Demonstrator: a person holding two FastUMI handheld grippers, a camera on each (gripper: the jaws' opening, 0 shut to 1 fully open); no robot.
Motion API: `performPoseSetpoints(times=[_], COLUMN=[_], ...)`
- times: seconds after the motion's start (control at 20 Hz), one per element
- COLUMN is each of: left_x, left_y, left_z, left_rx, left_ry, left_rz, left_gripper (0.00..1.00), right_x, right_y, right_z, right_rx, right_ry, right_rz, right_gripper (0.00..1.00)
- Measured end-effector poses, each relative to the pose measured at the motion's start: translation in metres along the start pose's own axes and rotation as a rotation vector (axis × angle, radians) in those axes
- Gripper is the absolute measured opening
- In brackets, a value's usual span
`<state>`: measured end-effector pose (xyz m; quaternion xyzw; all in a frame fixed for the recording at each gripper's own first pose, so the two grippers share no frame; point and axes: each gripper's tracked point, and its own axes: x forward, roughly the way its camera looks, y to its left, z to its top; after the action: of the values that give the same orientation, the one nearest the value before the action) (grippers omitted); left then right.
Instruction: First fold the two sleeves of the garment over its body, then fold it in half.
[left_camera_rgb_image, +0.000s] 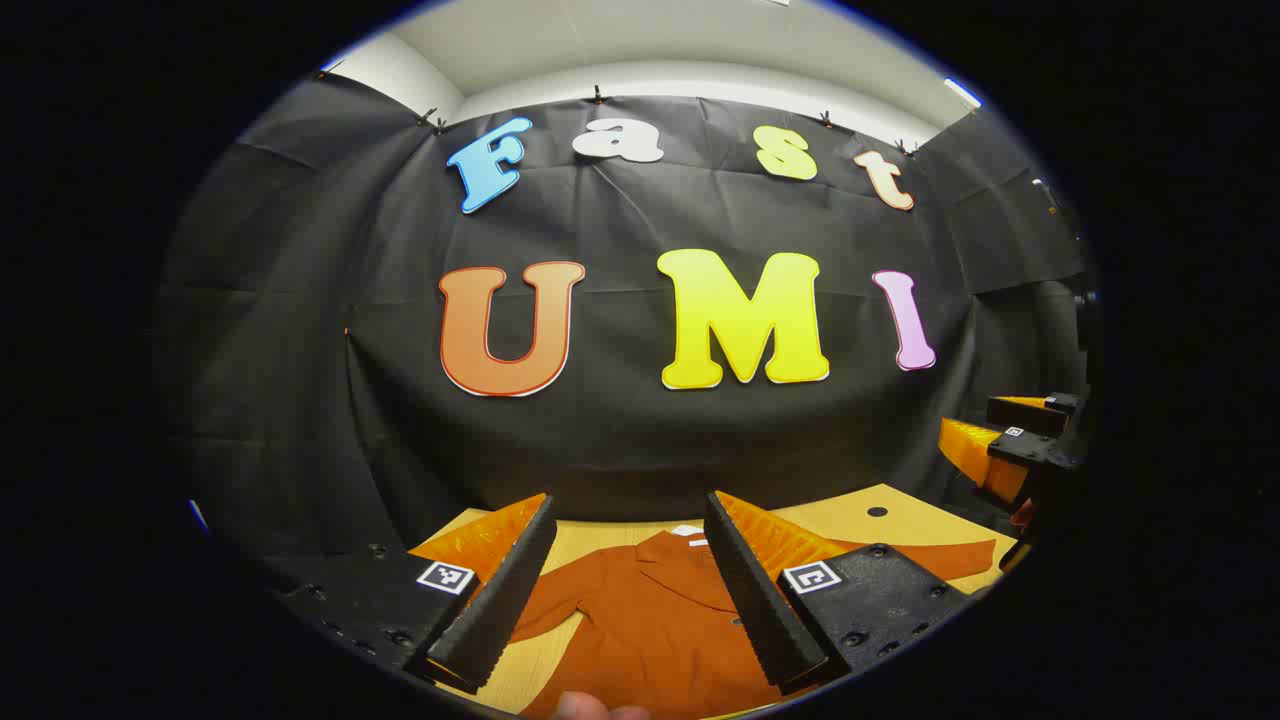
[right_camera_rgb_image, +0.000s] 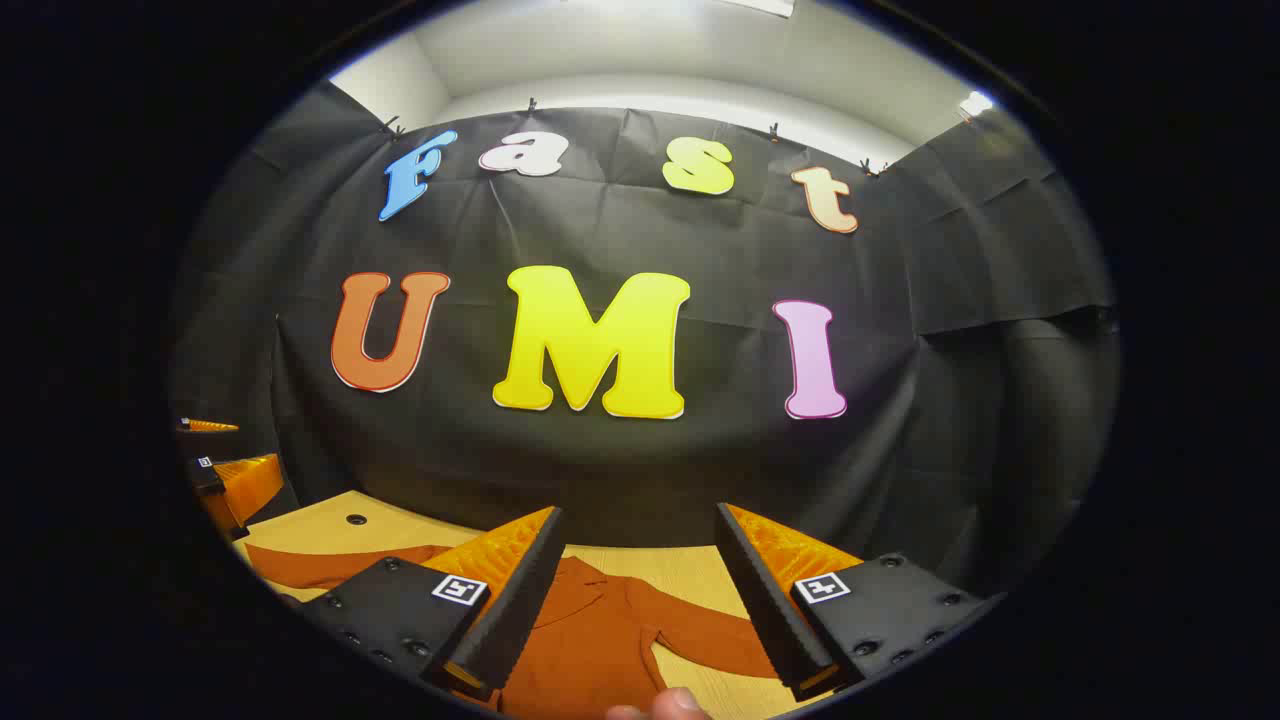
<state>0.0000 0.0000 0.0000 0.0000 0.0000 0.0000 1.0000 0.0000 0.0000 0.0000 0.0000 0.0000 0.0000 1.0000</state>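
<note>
A rust-orange garment (left_camera_rgb_image: 650, 620) lies flat on the wooden table (left_camera_rgb_image: 840, 515), collar toward the back wall. My left gripper (left_camera_rgb_image: 630, 510) hovers open above its collar area, holding nothing. One sleeve (left_camera_rgb_image: 930, 555) stretches out to the right, the other sleeve (left_camera_rgb_image: 555, 600) angles down on the left. In the right gripper view the garment (right_camera_rgb_image: 590, 640) lies under my right gripper (right_camera_rgb_image: 638, 520), which is also open and holds nothing. One sleeve (right_camera_rgb_image: 330, 565) runs left and the other sleeve (right_camera_rgb_image: 700, 630) lies under the right finger.
The right gripper (left_camera_rgb_image: 1010, 445) shows at the far right edge of the left gripper view, and the left gripper (right_camera_rgb_image: 220, 470) at the left edge of the right gripper view. A small dark hole (left_camera_rgb_image: 877, 511) marks the tabletop. A fingertip (right_camera_rgb_image: 660, 705) peeks in at the bottom.
</note>
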Motion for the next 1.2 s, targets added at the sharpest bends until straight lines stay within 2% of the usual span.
performPoseSetpoints(times=[1.2], left_x=[0.003], left_y=[-0.001], left_z=[0.001], left_rx=[0.006], left_ry=[-0.023], left_rz=[-0.003], left_gripper=[0.96], right_x=[0.0], right_y=[-0.027], right_z=[-0.013], right_rx=[-0.003], right_ry=[0.029], right_rz=[-0.042], right_gripper=[0.95])
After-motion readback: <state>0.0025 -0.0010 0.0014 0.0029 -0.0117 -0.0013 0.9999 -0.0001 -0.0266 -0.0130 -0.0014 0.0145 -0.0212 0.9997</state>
